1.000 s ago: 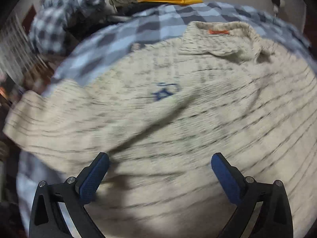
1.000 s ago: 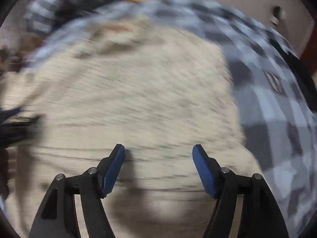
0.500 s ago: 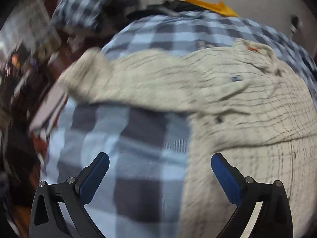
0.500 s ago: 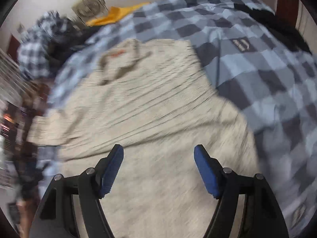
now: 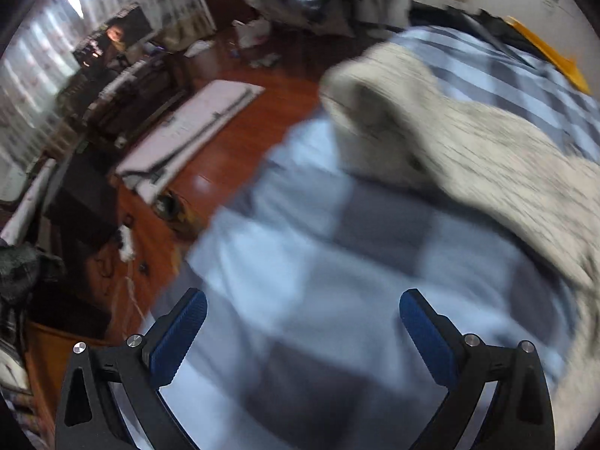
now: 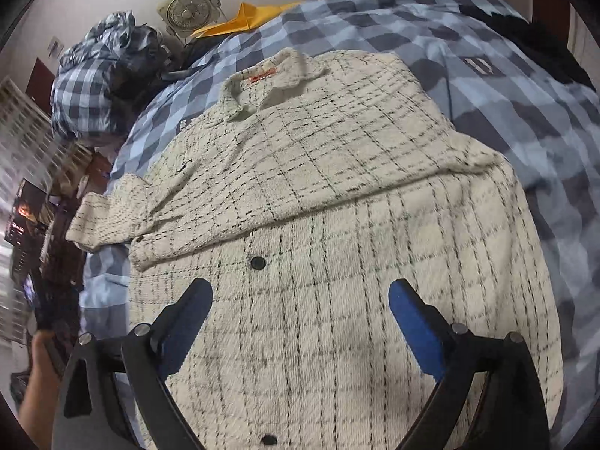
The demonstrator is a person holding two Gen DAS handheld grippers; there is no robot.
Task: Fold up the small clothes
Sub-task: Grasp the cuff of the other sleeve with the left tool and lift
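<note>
bedspread (image 6: 487,86), blue and grey checks, fills most of both views; in the left wrist view (image 5: 318,300) it is smeared by blur across the centre and lower frame.

shirt (image 6: 318,195), cream with thin dark check lines, lies spread on the bedspread across the centre of the right wrist view: collar and orange neck label toward the upper centre, dark buttons down the lower centre, one sleeve folded across the body with its cuff at centre left. in the left wrist view a blurred cream sleeve (image 5: 431,123), probably of the same garment, runs from the upper centre to the right edge, resting on the bedspread.

heap of checked cloth (image 6: 90,90), upper left of the right wrist view, beside the bed.

wooden floor (image 5: 232,142), reddish, left half of the left wrist view, cluttered with a pale flat board (image 5: 187,127).

right gripper (image 6: 300,322), bottom of its frame, over the shirt's lower front; jaws have just been opening and stand wide, blue pads clear of the cloth, nothing clasped.

left gripper (image 5: 302,332), bottom of its frame, over bare bedspread near the bed's edge; jaws spread wide, released, apart from the sleeve.

box fan (image 6: 185,9), upper left against the wall, next to a yellow sheet (image 6: 247,17).

person's hand (image 6: 37,367), lower left edge of the right wrist view.
</note>
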